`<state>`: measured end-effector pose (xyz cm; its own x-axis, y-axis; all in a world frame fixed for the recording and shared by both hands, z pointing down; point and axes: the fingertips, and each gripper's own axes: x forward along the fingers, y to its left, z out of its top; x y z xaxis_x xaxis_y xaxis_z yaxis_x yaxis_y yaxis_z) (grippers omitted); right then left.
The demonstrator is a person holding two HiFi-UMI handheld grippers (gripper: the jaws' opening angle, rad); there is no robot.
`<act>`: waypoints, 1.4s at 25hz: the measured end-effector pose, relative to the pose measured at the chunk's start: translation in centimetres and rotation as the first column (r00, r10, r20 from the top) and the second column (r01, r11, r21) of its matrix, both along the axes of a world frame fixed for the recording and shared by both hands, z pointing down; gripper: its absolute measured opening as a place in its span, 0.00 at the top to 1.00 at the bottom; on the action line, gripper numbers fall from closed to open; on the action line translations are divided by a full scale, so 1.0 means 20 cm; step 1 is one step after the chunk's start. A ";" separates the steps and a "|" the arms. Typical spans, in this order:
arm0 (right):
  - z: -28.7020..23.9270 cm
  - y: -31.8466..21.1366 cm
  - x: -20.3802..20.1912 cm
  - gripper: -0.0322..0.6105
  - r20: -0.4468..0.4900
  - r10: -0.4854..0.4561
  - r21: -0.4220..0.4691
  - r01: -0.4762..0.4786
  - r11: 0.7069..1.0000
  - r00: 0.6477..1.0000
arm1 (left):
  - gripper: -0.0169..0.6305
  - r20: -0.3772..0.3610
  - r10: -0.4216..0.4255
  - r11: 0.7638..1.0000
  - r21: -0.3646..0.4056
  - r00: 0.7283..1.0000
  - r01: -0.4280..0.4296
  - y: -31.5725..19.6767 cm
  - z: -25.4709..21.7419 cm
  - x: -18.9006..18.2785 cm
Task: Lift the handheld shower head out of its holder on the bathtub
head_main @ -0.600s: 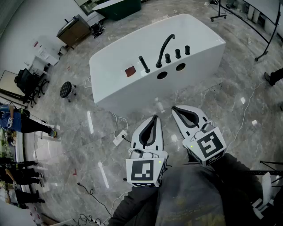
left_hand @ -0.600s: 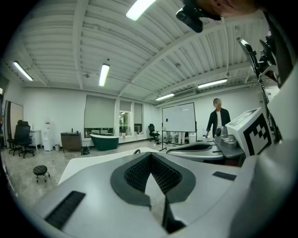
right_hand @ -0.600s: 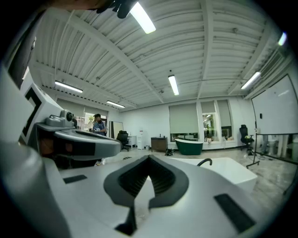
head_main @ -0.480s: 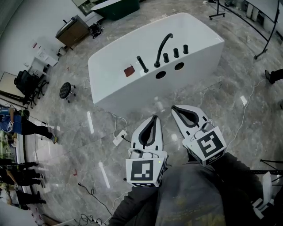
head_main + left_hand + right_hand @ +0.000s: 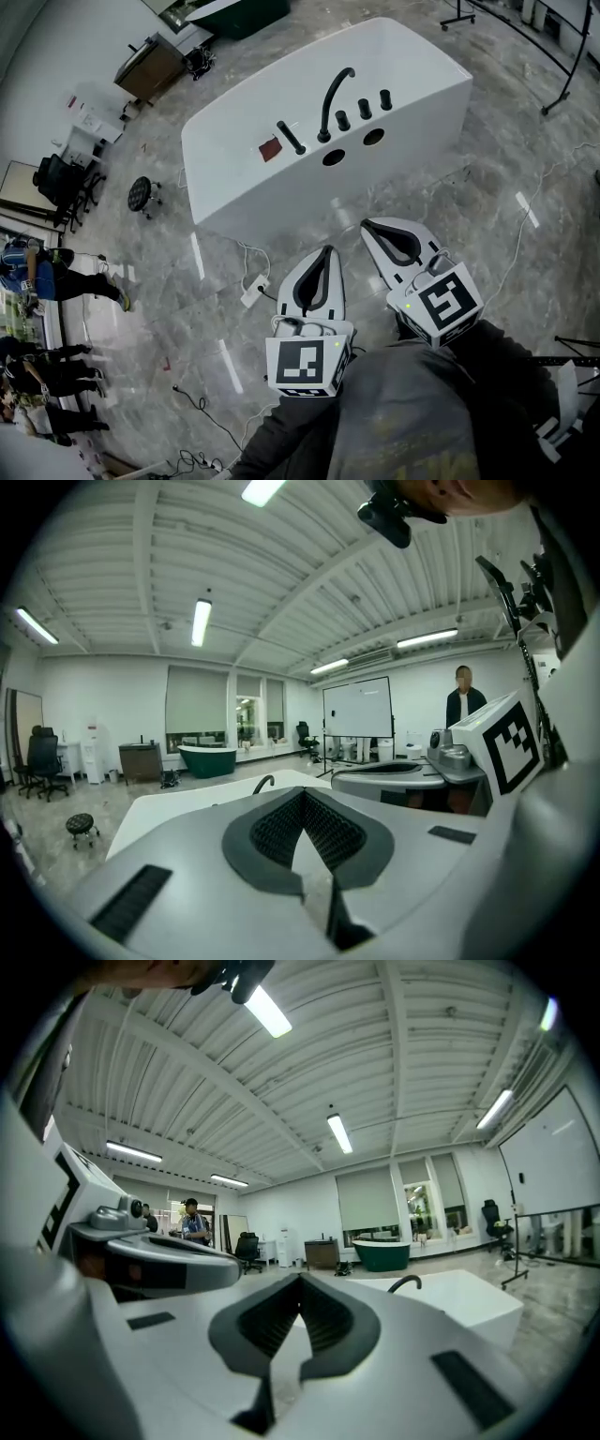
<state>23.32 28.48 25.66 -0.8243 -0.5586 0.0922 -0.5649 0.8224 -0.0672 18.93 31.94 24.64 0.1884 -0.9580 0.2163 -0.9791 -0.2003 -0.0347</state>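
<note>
the right gripper (image 5: 370, 227) and the left gripper (image 5: 324, 253) are closed and empty, well apart from the bathtub (image 5: 281, 202), where the shower head (image 5: 290, 138) sits in its holder (image 5: 301, 151) on the near rim, so i think it is best to come closer first and open one gripper.

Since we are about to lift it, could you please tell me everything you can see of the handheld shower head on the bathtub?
The handheld shower head is a slim black wand, apparently metal, seated in its holder on the white bathtub deck and leaning. It stands leftmost among the fittings, between a reddish-brown patch and the curved black spout. Only the holder touches it; the left gripper and right gripper, both shut, are well short of the tub. No hose shows.
</note>
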 end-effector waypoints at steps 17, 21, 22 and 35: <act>0.26 -0.19 0.05 0.94 -0.042 -0.046 -0.119 0.041 0.992 0.998 | 0.97 -0.004 -0.076 0.993 -0.096 0.997 0.076 -0.17 0.19 0.05; 0.35 -0.22 -0.01 0.94 -0.067 -0.036 -0.139 0.027 0.990 0.997 | 0.97 -0.031 -0.079 0.992 -0.104 0.996 0.075 -0.21 0.27 -0.05; 0.36 -0.23 -0.04 0.94 -0.073 -0.036 -0.140 0.025 0.990 0.997 | 0.97 -0.039 -0.078 0.992 -0.105 0.996 0.073 -0.22 0.28 -0.07; 0.36 -0.53 -0.56 0.94 -0.120 -0.017 -0.122 0.002 0.993 0.993 | 0.97 -0.086 -0.060 0.995 -0.080 0.995 0.053 -0.56 0.30 -0.61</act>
